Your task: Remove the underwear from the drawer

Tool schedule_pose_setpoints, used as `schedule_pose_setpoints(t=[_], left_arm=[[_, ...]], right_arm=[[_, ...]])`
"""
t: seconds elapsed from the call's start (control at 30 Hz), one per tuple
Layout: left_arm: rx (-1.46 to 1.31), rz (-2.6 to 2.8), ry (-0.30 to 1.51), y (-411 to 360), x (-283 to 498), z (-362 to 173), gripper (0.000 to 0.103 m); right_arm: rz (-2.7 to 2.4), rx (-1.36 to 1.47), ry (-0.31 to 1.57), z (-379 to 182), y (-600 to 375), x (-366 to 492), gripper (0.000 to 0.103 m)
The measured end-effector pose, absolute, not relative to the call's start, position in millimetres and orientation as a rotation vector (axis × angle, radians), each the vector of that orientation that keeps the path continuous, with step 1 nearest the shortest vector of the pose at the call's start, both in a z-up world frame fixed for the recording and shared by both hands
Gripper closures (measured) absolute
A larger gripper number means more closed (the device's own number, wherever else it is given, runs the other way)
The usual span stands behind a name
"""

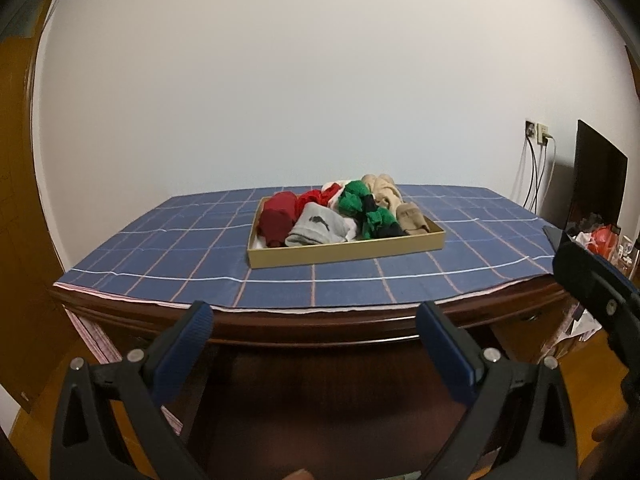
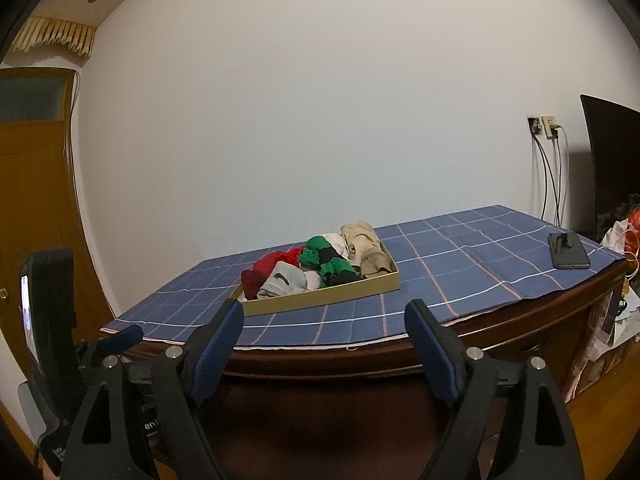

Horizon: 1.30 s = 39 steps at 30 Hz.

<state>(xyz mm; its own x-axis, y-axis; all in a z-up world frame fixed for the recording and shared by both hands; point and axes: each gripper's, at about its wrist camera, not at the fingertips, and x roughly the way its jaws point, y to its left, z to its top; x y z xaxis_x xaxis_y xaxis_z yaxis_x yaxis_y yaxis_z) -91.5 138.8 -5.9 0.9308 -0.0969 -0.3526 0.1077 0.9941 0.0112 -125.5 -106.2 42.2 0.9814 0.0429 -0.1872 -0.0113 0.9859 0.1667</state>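
A shallow tan drawer tray (image 1: 344, 249) (image 2: 340, 293) lies on the blue checked tablecloth (image 1: 160, 248) (image 2: 460, 264). It holds a heap of rolled underwear: dark red (image 1: 276, 218), grey with a black logo (image 1: 318, 229) (image 2: 282, 282), green and black (image 1: 366, 210) (image 2: 328, 260) and beige (image 1: 390, 196) (image 2: 366, 248). My left gripper (image 1: 314, 316) stands open with nothing between its fingers, in front of the table's near edge. My right gripper (image 2: 324, 312) is also open and holds nothing, short of the table edge and well apart from the tray.
The dark wooden table (image 1: 320, 326) (image 2: 520, 336) has a curved front edge. A black phone (image 2: 568, 256) lies on the cloth at the right. A dark screen (image 2: 612, 160), cables (image 2: 552, 176) and bags (image 1: 600, 236) stand at the right; a wooden door (image 2: 36, 200) at the left.
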Motion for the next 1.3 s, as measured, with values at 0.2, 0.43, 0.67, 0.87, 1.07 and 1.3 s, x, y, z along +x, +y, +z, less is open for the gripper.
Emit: schedule_pose_setpoints(t=[0.2, 0.43, 0.67, 0.87, 1.07, 1.3], left_arm=[[0.058, -0.088, 0.330, 136, -111, -7, 0.000], [0.047, -0.083, 0.311, 141, -126, -9, 0.000], [0.062, -0.077, 0.303, 140, -136, -10, 0.000], [0.047, -0.093, 0.308, 140, -141, -9, 0.000], [0.043, -0.086, 0.288, 142, -146, -5, 0.000], [0.057, -0.069, 0.257, 141, -156, 2, 0.000]], right_arm=[[0.012, 0.175, 0.155, 40, -103, -146, 0.013], [-0.009, 0.146, 0.134, 38, -101, -160, 0.012], [-0.012, 0.122, 0.106, 40, -97, -168, 0.010], [-0.011, 0.114, 0.075, 44, -96, -175, 0.010], [-0.015, 0.103, 0.048, 48, -94, -182, 0.010], [-0.011, 0.091, 0.020, 53, -90, -193, 0.009]])
